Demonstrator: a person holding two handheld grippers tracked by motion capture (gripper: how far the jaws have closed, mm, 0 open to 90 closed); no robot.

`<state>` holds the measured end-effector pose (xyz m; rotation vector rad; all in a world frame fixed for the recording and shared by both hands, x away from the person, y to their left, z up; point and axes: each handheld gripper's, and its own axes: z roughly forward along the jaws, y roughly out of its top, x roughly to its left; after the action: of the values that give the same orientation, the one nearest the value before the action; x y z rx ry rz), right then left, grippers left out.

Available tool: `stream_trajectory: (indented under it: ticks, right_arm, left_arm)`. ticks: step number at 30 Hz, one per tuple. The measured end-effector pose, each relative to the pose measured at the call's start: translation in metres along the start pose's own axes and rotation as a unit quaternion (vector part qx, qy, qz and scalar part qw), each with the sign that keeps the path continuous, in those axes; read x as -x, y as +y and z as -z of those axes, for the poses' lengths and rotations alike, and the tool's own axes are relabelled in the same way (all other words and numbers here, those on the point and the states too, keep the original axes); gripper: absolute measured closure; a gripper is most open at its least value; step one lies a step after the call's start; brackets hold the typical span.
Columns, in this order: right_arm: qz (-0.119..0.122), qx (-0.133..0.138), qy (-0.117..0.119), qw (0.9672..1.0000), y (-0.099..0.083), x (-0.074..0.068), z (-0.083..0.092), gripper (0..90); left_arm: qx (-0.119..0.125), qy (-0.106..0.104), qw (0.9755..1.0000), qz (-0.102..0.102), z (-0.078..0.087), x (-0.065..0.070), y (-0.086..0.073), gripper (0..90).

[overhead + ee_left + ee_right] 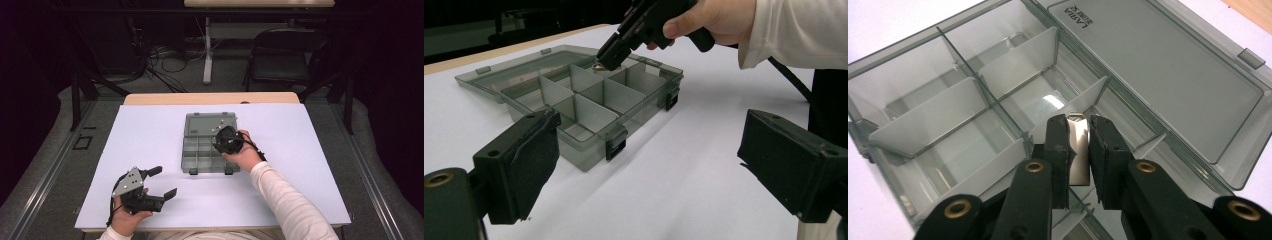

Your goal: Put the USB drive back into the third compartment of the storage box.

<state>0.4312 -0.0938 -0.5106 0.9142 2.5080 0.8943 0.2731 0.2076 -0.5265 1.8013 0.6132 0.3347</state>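
Note:
A smoky see-through organiser box [200,152] lies open in the middle of the white table, its lid [205,124] folded flat at the far side. My right gripper [227,141] hovers over the box's far right compartments, pointing down. In the right gripper view, my right gripper [1079,131] is shut on a small flat silver metal piece [1078,150] above the dividers [928,115] near the lid [1158,75]. The left gripper view shows that gripper [609,59] with the metal piece [597,66] at its tip. My left gripper [164,181] rests open near the front left, holding nothing [654,165].
The white table top [300,165] spreads around the box. Two black latches [616,145] sit on the box's front wall. Beyond the table stand a black folding chair [280,60], a white table leg [207,50] and cables on the floor.

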Motion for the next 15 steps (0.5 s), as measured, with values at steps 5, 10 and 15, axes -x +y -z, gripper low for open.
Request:
stream_trajectory:
  ticks: [5, 10, 15]
  right_arm:
    - [-0.002, -0.003, 0.0, 1.0, -0.0008, 0.0014, -0.0035, 79.2]
    - [-0.002, -0.004, 0.001, 1.0, -0.0009, 0.0008, -0.0057, 79.2]
    - [-0.002, -0.005, 0.0, 1.0, -0.001, 0.0005, -0.0066, 79.2]
  left_arm:
    - [-0.001, 0.001, 1.0, 0.001, 0.0, -0.0001, -0.0001, 9.0]
    - [-0.001, 0.001, 1.0, 0.001, 0.0, -0.0001, -0.0001, 9.0]
    - [-0.001, 0.002, 1.0, 0.002, 0.0, -0.0001, -0.0002, 9.0]
